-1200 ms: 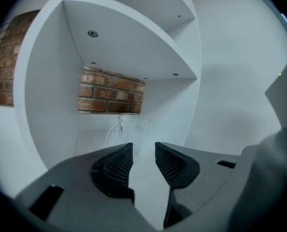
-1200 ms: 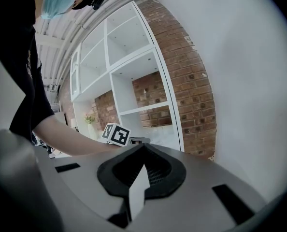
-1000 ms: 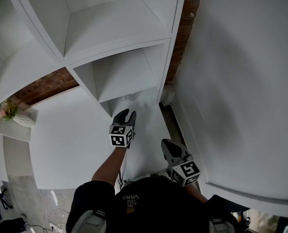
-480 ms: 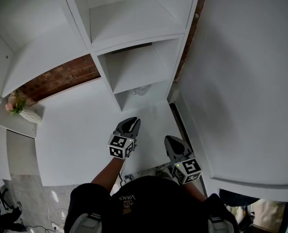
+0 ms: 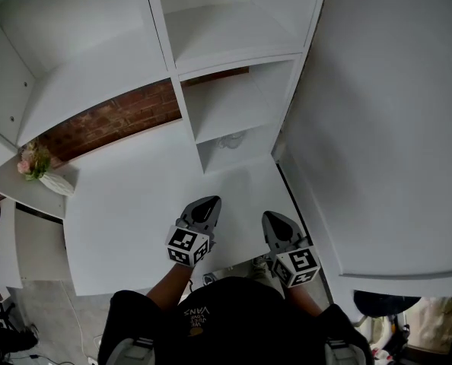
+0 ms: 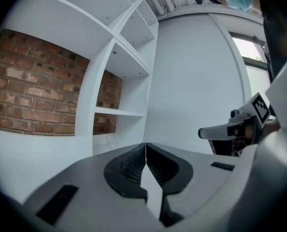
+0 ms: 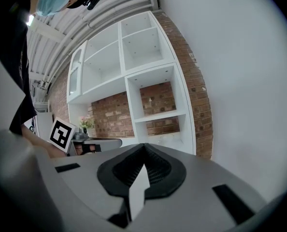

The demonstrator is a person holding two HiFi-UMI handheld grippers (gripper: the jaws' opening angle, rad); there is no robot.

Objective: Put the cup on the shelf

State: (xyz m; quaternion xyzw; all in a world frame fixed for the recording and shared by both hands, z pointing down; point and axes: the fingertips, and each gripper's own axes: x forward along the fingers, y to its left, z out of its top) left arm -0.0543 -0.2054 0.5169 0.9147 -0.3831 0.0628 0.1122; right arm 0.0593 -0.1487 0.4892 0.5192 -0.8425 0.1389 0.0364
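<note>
A clear glass cup point(image 5: 230, 139) stands upright in the lowest compartment of the white shelf unit point(image 5: 182, 101). My left gripper point(image 5: 205, 204) hangs over the white counter, well short of the shelf. Its jaws are closing and meet tip to tip in the left gripper view point(image 6: 146, 144), with nothing between them. To its right, my right gripper point(image 5: 273, 219) is level with it, shut and empty point(image 7: 143, 145). Each gripper shows in the other's view: the right gripper point(image 6: 229, 129) and the left gripper point(image 7: 96, 143).
The white counter point(image 5: 127, 211) runs below the shelves, with a brick wall point(image 5: 112, 120) behind it. A vase of pink flowers point(image 5: 37, 167) sits on a ledge at far left. A plain white wall point(image 5: 378, 128) closes in the right side.
The left gripper has drawn back from the lowest compartment toward the person and its jaws have gone from open to shut. The cup stays in the compartment. The right gripper has hardly moved.
</note>
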